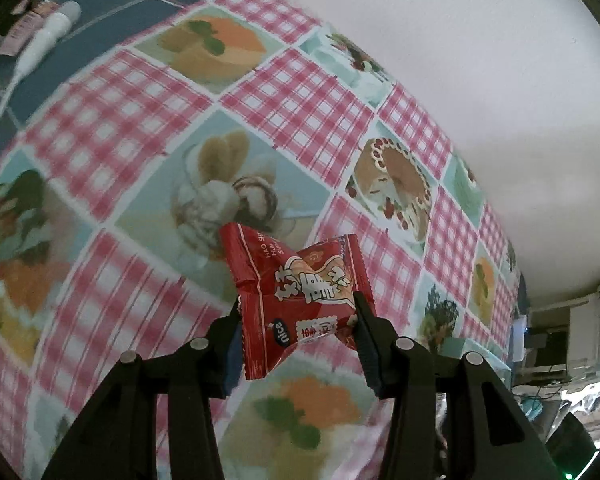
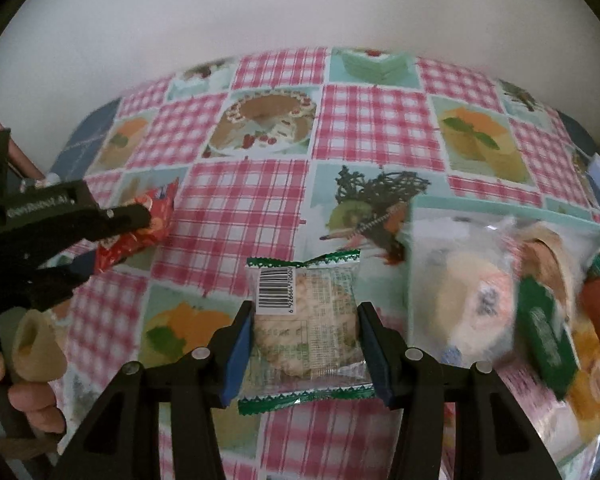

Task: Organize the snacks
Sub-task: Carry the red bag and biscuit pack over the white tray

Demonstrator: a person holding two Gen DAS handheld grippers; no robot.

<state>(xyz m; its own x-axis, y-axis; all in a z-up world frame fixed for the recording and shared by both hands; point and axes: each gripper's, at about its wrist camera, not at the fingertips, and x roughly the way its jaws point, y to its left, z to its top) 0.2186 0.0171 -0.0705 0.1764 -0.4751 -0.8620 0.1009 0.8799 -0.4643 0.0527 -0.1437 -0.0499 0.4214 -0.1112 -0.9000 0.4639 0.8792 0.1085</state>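
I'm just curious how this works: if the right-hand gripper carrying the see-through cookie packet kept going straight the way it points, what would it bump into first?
Probably only the patterned tablecloth: the right gripper, shut on the cookie packet, points steeply down at bare cloth. The packet would touch first. Depth is uncertain.

1. The worktop runs up to a wall at its far edge.
2. The right hand-held gripper holds a cracker packet between its fingers, above the worktop.
3. In the right wrist view, a tray sits just right of that packet, with several snack packets lying in it.
4. The left hand-held gripper holds a snack pouch between its fingers, off the worktop.
5. In the right wrist view, that pouch and gripper are at the left, well apart from the tray.
6. In the left wrist view, a tube lies at the far left corner of the worktop.
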